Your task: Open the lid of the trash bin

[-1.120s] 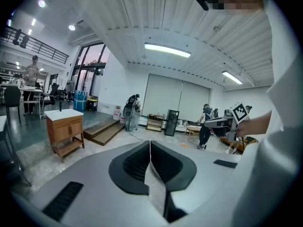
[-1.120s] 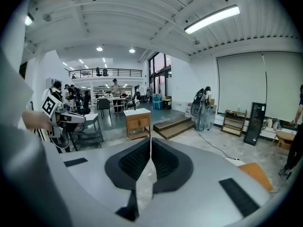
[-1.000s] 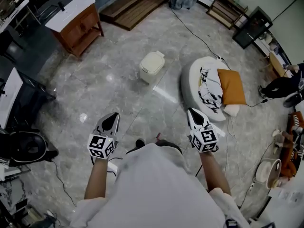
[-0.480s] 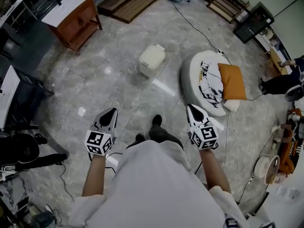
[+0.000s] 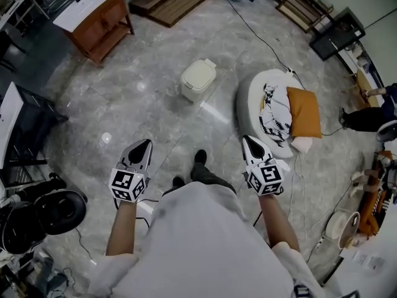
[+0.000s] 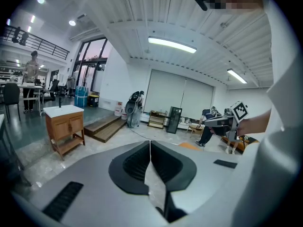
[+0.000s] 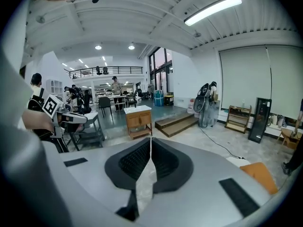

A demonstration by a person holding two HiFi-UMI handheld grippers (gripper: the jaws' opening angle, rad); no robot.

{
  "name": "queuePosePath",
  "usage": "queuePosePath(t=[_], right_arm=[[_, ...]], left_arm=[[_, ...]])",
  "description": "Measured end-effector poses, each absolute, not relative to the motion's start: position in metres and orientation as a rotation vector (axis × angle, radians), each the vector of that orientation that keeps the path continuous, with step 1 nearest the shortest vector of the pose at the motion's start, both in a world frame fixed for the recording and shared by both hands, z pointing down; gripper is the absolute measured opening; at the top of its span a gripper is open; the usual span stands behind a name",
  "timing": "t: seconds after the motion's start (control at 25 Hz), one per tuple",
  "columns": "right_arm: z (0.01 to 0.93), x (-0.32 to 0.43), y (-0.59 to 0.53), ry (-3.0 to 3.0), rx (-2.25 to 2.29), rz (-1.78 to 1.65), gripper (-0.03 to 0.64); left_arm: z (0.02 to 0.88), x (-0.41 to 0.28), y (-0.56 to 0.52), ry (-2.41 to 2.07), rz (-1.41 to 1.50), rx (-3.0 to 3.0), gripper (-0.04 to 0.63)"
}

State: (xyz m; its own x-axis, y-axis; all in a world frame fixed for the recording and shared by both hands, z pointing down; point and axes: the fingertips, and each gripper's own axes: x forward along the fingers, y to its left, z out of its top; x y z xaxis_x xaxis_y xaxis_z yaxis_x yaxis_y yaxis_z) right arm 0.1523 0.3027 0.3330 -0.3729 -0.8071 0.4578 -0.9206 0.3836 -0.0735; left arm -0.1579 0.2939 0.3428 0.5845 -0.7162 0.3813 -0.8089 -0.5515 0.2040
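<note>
Left gripper: jaws pressed flat together with nothing between them. It is held low in front of the person, tip pointing toward 12 o'clock in the head view.
Right gripper: likewise closed tight and empty. It is level with the left one and points the same way.
Between the grippers: only the person's shoe on the marble floor.
Trash bin: a small cream bin standing upright on the floor. It is at about 1 o'clock from the left gripper and 11 o'clock from the right, well apart from both.
Lid: lies flat on the bin, so it looks fully closed. How it opens cannot be made out at this size.
Around the bin: bare floor on every side. A round white cushion bed with an orange pillow is at its 4 o'clock. A wooden cabinet is farther off at its 10 o'clock.
Done so far: nothing on the bin itself, since neither gripper touches it and the lid is untouched. This reads as the approach stage.
Left to do: nearly all of it, namely closing the distance to the bin, getting one gripper down to the lid's edge, and raising it.
Likely need: the jaws must part if the lid is to be pinched, though closed jaws could hook under the rim.
</note>
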Motion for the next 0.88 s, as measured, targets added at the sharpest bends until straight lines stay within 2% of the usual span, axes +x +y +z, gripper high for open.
queuePosePath(t=[0.88], right_arm=[[0.353,0.208,0.169,-2.375,1.29,0.356,0.032]], left_arm=[[0.353,-0.09,0.199,-1.388,0.398,2.361,0.02]])
